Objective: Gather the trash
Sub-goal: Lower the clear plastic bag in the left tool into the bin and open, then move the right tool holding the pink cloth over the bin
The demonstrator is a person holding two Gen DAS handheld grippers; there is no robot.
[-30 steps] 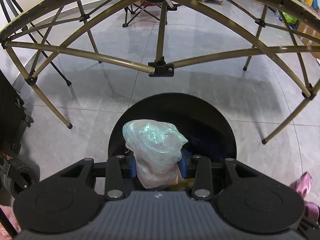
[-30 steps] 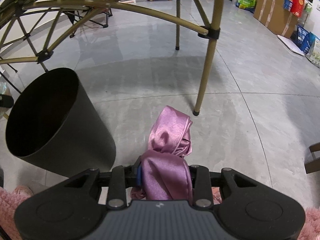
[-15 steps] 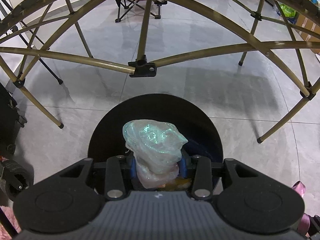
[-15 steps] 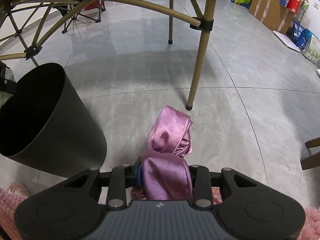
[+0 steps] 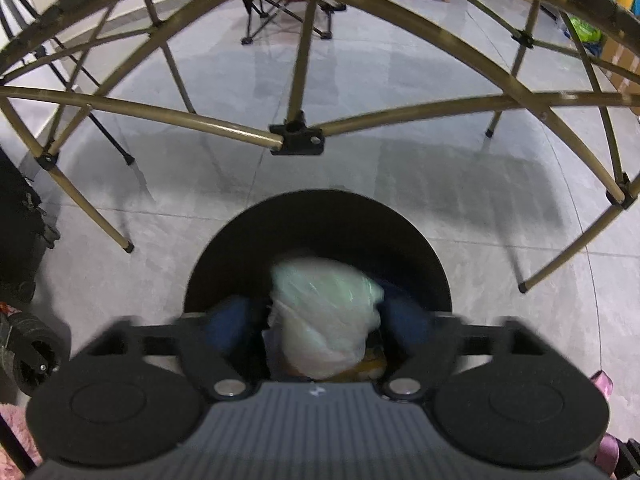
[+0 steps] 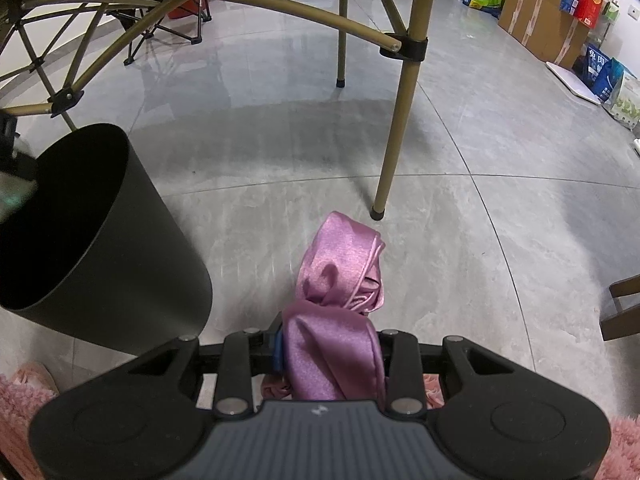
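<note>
My left gripper [image 5: 320, 320] hangs over the mouth of the black trash bin [image 5: 320, 216]. Its jaws are opening, and the blue pads stand clear of the pale iridescent wrapper wad [image 5: 326, 312], which is blurred between them above the bin's dark inside. In the right wrist view the same bin [image 6: 120, 272] stands to the left. My right gripper [image 6: 332, 352] is shut on a crumpled pink satin cloth [image 6: 340, 264], which sticks up past the fingers over the grey floor.
Gold folding-table struts arch overhead, with one leg [image 6: 394, 128] landing just beyond the pink cloth. A pink fluffy rug [image 6: 16, 408] lies at the near edge. Cardboard boxes [image 6: 540, 24] line the far right, and a folding chair [image 5: 280, 12] stands at the back.
The left jaws have sprung apart and let go of the wrapper wad, which now looks blurred and lower over the bin. The right gripper and its pink cloth have stayed put.
</note>
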